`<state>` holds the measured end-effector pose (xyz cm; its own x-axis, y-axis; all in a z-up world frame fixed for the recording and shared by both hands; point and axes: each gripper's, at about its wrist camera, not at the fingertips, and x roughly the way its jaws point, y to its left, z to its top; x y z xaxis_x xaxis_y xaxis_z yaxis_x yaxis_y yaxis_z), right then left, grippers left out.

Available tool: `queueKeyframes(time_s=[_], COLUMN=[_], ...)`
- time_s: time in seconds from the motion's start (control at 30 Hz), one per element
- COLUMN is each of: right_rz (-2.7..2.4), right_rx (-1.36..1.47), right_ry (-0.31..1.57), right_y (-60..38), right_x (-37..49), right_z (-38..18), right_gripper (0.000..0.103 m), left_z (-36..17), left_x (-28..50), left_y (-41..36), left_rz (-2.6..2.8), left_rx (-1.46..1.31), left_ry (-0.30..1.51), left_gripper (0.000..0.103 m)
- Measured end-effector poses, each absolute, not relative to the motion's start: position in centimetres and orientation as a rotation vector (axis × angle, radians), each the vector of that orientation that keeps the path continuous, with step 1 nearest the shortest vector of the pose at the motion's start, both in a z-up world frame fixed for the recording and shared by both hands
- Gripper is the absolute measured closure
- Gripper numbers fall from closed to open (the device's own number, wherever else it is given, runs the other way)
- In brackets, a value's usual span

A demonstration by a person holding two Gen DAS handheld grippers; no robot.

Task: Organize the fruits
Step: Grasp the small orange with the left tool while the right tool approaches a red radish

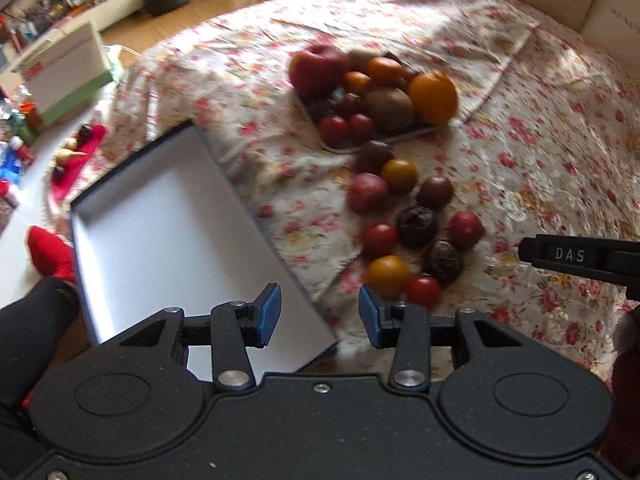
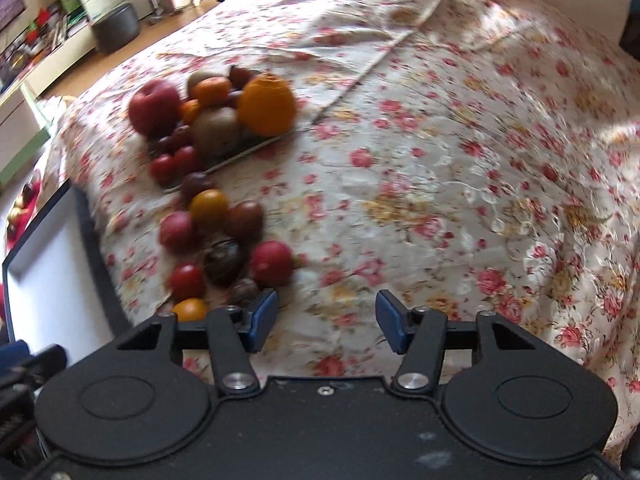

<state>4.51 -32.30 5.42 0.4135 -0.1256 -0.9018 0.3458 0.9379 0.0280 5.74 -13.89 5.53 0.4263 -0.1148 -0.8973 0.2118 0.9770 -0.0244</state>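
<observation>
Loosely, ten fruits, one box.

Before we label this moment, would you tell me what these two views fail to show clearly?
- Shallow white-lined box: near corner hidden behind the left tongs in the left wrist view; cut by the left edge in the right wrist view.
- Tray under the piled fruit: mostly covered by fruit.
- Small dark wrinkled fruits: motion blur prevents identifying them.
- Right tongs: open, holding nothing.

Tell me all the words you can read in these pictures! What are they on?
"DAS": white letters on the right gripper, at the right edge of the left wrist view.
Red print on the white box with a green base: too blurred to read.
Faint print on the cardboard box: unreadable.
</observation>
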Motion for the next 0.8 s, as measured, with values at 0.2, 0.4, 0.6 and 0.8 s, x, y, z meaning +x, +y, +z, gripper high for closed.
queueKeyframes(time_s=[0.2, 0.4, 0.6, 0.8], right_rz=[-0.319, -0.298, -0.285, -0.257], right_rx=[0.249, 0.255, 0.257, 0.282], right_ry=[1.115, 1.125, 1.140, 1.123], right_y=[-33.7, -33.7, -33.5, -33.5], right_x=[4.5, 4.8, 5.1, 5.6], right_z=[4.6, 3.7, 2.9, 2.5], right_gripper=[0.045, 0.045, 0.045, 0.045], left_z=[3.1, 0.7, -0.9, -1.6], left_x=[7.2, 8.8, 9.3, 9.4], left_y=[-16.7, -17.5, -17.5, -18.3], left_rz=[-0.284, -0.257, -0.263, -0.260], left_rx=[0.086, 0.063, 0.042, 0.071], left_ry=[1.132, 1.182, 1.213, 1.191], left_gripper=[0.053, 0.053, 0.051, 0.051])
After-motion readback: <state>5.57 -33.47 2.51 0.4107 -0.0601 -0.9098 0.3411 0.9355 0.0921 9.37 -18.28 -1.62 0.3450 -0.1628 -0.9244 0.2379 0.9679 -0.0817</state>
